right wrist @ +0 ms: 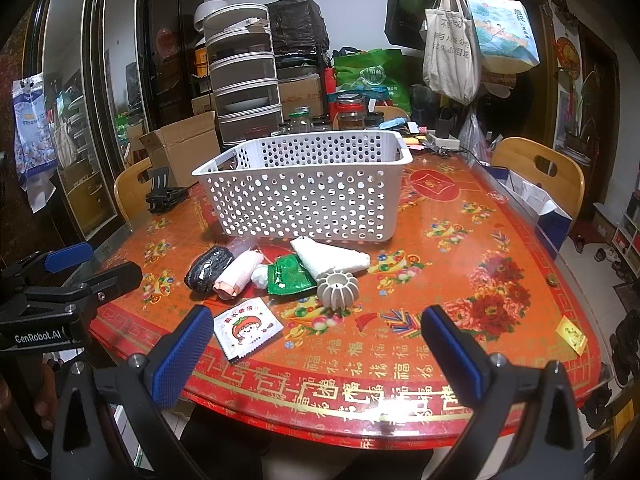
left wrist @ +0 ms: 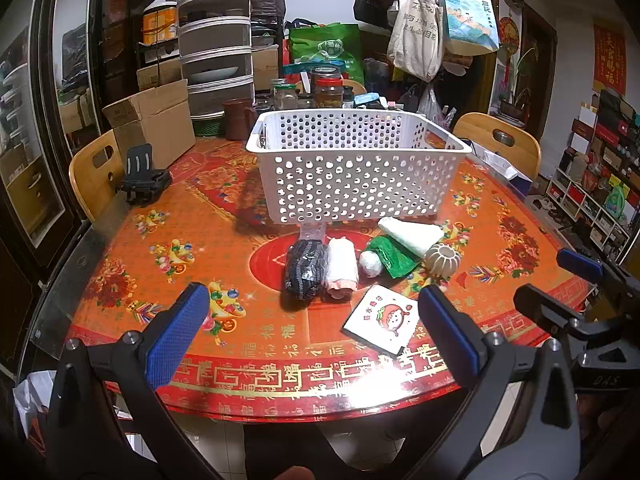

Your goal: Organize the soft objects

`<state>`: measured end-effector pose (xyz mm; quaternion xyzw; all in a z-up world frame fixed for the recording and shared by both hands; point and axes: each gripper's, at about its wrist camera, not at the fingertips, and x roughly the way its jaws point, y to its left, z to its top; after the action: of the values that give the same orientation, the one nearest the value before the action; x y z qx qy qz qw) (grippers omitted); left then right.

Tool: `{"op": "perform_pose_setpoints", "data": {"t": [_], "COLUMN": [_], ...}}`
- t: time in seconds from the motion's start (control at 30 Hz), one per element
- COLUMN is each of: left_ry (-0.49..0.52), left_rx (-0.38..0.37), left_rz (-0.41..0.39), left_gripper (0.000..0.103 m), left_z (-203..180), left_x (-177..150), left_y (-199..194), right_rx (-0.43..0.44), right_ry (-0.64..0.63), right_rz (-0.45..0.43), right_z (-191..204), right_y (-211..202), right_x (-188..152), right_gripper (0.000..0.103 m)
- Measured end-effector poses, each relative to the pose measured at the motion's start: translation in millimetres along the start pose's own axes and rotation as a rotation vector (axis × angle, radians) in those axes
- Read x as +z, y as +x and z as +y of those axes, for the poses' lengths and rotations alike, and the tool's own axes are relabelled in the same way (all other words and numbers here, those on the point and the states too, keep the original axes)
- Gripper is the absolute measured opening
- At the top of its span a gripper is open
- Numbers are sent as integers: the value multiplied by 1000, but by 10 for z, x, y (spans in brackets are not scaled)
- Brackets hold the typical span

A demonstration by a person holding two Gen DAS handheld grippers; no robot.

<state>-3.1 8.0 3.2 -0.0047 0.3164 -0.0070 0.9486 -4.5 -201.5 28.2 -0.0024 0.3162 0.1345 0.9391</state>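
Observation:
A white perforated basket (left wrist: 360, 184) (right wrist: 304, 196) stands on the red patterned table. In front of it lie a dark rolled cloth (left wrist: 305, 270) (right wrist: 208, 266), a pink rolled cloth (left wrist: 341, 270) (right wrist: 236, 276), a small white ball (left wrist: 371, 263) (right wrist: 260, 276), a green packet (left wrist: 394, 258) (right wrist: 290, 276), a white folded towel (left wrist: 412, 234) (right wrist: 332, 258), a ribbed grey ball (left wrist: 443, 261) (right wrist: 338, 288) and a cartoon sachet (left wrist: 382, 318) (right wrist: 248, 328). My left gripper (left wrist: 314, 336) is open and empty above the near table edge. My right gripper (right wrist: 318, 354) is open and empty beside it.
A cardboard box (left wrist: 154, 120), a black phone stand (left wrist: 144, 178), jars (left wrist: 328, 88) and stacked containers (left wrist: 216, 40) crowd the table's far side. Wooden chairs (left wrist: 94, 172) (right wrist: 540, 176) stand left and right. A yellow packet (right wrist: 572, 334) lies near the right edge.

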Motion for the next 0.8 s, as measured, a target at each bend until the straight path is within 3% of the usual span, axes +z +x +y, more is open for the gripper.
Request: {"op": "perform_pose_setpoints", "data": {"t": [0.8], "left_ry": [-2], "left_rx": [0], "left_rz": [-1], "left_gripper": [103], "left_z": [0], "left_x": [-1], "left_y": [0], "right_rx": [2], "right_ry": [2], "right_rz": [2], "right_z": [-7], "right_y": [5], "right_x": [-11], "right_gripper": [103]}}
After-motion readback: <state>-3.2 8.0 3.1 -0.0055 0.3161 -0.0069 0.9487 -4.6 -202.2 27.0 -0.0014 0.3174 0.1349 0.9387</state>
